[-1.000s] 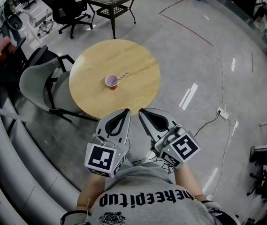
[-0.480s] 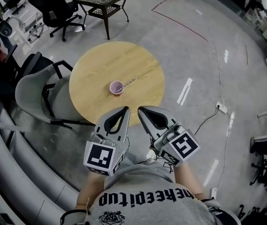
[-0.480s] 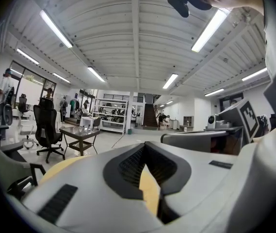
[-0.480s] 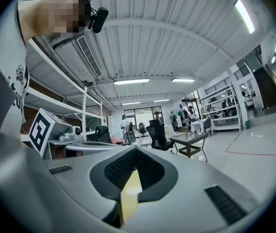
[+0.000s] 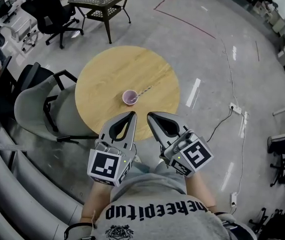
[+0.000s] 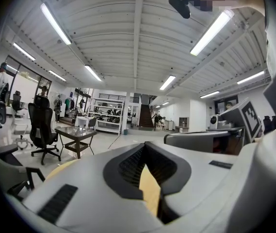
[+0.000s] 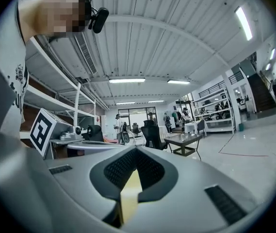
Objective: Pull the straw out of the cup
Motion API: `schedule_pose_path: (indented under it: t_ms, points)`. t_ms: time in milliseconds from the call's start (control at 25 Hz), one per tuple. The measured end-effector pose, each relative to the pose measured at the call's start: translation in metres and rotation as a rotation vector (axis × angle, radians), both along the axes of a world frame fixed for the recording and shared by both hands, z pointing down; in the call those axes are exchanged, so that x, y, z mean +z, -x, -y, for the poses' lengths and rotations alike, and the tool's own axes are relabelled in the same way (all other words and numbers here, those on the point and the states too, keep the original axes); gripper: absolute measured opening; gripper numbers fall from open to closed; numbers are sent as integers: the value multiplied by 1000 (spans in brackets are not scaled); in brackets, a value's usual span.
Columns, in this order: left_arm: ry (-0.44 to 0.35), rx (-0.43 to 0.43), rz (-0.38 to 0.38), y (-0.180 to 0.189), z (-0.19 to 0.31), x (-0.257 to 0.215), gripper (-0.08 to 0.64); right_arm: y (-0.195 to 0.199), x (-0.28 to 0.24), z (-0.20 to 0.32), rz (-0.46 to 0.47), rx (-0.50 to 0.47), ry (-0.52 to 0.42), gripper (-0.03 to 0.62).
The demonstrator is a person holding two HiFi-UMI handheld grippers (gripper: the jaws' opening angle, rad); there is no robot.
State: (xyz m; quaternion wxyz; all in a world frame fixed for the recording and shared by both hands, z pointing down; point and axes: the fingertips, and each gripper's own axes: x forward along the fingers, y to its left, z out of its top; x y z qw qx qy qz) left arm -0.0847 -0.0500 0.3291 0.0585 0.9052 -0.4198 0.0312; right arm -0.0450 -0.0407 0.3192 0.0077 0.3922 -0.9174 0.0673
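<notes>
Holding left tool [image 5: 130, 115] and right tool [image 5: 151, 116] side by side, each with jaws pressed together on nothing. Ahead of the 2 tips, apart from both, on the round wooden counter [image 5: 102, 69]: pink cup [image 5: 129, 97], straw [image 5: 145, 90] leaning out toward the right tool's side.

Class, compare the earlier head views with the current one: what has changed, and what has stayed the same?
The person has stepped closer to the round table: in the head view the cup now lies nearer the left gripper and right gripper. Nothing was gripped or released. Both grippers stay shut and empty; the straw stays in the cup.
</notes>
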Motion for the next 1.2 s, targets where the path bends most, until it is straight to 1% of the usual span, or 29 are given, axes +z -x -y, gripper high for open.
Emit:
schedule_pose_path:
  t_ms: [240, 400, 800, 1200]
  points:
    - [9, 21, -16, 3, 6, 2, 21, 1, 3, 3, -19, 28, 11, 12]
    - [17, 13, -16, 5, 11, 5, 21, -2, 4, 11, -18, 32, 16, 13]
    - [22, -77, -4, 0, 33, 1, 21, -7, 1, 40, -17, -54, 15, 14]
    - [39, -198, 5, -11, 61, 2, 21, -25, 4, 82, -25, -150, 36, 17]
